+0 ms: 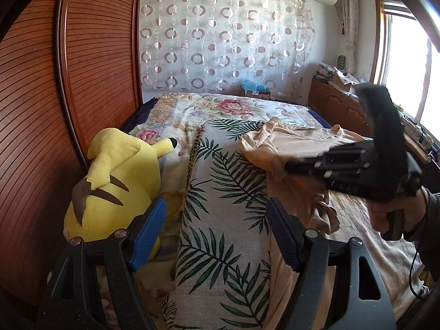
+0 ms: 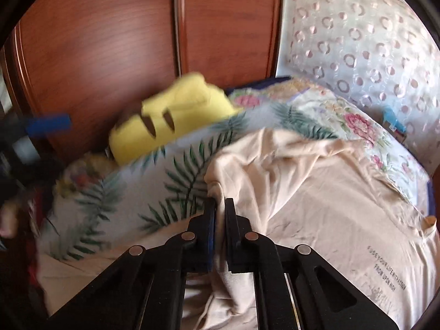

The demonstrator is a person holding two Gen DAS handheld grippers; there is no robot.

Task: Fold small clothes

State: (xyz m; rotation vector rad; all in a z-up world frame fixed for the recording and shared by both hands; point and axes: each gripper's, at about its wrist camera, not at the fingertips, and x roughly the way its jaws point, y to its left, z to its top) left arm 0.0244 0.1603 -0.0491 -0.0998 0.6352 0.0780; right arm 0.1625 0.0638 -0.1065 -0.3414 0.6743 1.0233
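A beige T-shirt (image 1: 299, 148) lies rumpled on the bed; in the right wrist view (image 2: 324, 192) it shows black printed text. My right gripper (image 2: 220, 206) is shut on a bunched edge of the shirt, the cloth pinched between its jaws. It also shows in the left wrist view (image 1: 288, 166), blurred, held by a hand over the shirt. My left gripper (image 1: 216, 220) is open and empty, its blue pads (image 1: 148, 233) wide apart above the leaf-print cloth, left of the shirt.
A leaf-print cloth (image 1: 222, 220) covers the bed over a floral quilt (image 1: 220, 107). A yellow plush toy (image 1: 115, 181) lies at the left against the wooden wardrobe (image 1: 55, 96). A wooden cabinet (image 1: 338, 104) with clutter stands at the right under the window.
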